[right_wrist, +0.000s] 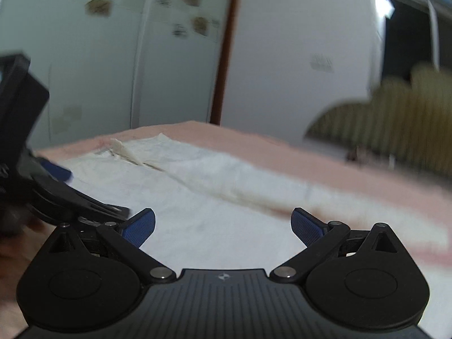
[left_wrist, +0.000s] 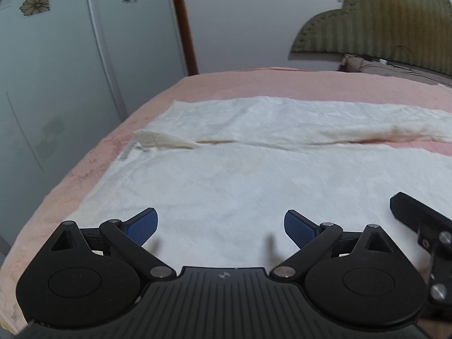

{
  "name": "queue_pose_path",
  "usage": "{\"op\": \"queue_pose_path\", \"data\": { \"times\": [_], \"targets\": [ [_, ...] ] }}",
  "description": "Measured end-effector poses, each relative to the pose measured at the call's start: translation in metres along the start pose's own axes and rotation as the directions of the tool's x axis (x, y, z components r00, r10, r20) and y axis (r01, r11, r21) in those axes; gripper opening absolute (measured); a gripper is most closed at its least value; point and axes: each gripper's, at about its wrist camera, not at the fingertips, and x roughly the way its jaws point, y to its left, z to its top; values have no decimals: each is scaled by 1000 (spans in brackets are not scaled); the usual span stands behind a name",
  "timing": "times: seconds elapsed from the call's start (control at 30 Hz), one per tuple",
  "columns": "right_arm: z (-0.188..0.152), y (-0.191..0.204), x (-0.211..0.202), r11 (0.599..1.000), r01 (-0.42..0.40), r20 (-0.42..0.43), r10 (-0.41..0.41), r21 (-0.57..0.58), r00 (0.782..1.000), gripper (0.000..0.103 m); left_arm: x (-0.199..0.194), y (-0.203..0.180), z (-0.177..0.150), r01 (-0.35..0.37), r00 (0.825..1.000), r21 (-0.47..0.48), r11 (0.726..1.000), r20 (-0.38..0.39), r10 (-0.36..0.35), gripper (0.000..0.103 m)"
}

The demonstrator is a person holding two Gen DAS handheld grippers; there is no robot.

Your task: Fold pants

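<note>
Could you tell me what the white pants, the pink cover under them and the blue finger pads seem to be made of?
The pants look like a soft, matte, fuzzy cloth, perhaps fleece; the surface is napped and creased. The pink cover looks like plush fabric, also matte with a fuzzy edge. The blue pads on the left gripper's fingers look like rubber or soft plastic, judging by their fine dotted grip texture.

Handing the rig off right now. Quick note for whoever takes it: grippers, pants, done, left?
Left gripper: open, empty, just above the near part of the pants.
Right gripper: open, empty, beside the left one.
White pants: spread flat on the pink bed cover, two legs side by side running off to the right, small flap turned up at the far left corner.
Done: laid out.
Left: every fold; no fold is visible yet.
</note>
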Motion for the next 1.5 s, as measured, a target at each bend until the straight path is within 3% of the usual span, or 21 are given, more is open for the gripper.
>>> {"op": "queue_pose_path", "data": {
  "times": [0.1,0.23,0.33,0.53,0.7,0.8,0.97,1.13,1.2,1.23,1.27,1.37,1.5],
  "targets": [
    [13,1,41,975,-58,-48,49,-215,998,103,13,14,12,-26,1000,-32,999,-14,25,98],
    [28,-14,89,957,-100,-49,90,-272,995,103,27,29,20,-50,999,-58,997,-16,49,99],
    [47,-38,125,971,-129,-23,127,-200,992,103,44,37,23,-73,997,-66,995,-35,71,100],
    [84,-81,227,966,-257,-113,255,-2,960,102,82,49,32,-105,989,-78,991,-108,97,100],
    [91,-93,305,913,-382,-188,403,140,896,102,103,55,41,-136,982,-73,988,-138,125,100],
    [91,-80,338,906,-388,-210,418,171,884,102,113,59,44,-145,979,-71,987,-155,133,100],
    [82,-70,384,891,-382,-273,441,245,855,87,126,59,51,-166,975,-52,985,-157,156,103],
    [77,-70,403,878,-421,-278,473,228,836,86,134,57,56,-177,973,-41,983,-158,169,103],
    [77,-70,404,879,-436,-294,475,192,829,80,137,56,57,-181,973,-41,983,-157,172,103],
    [78,-69,402,889,-429,-301,458,158,837,66,136,56,58,-182,973,-44,982,-152,173,103],
    [78,-69,398,899,-418,-298,438,129,848,44,135,57,59,-183,974,-52,982,-145,173,103],
    [75,-69,384,901,-426,-261,432,80,863,21,133,70,68,-188,978,-104,977,-111,177,102],
    [69,-48,345,908,-393,-187,365,-143,912,15,136,97,94,-176,984,-199,964,-77,164,102]
  ]
}}
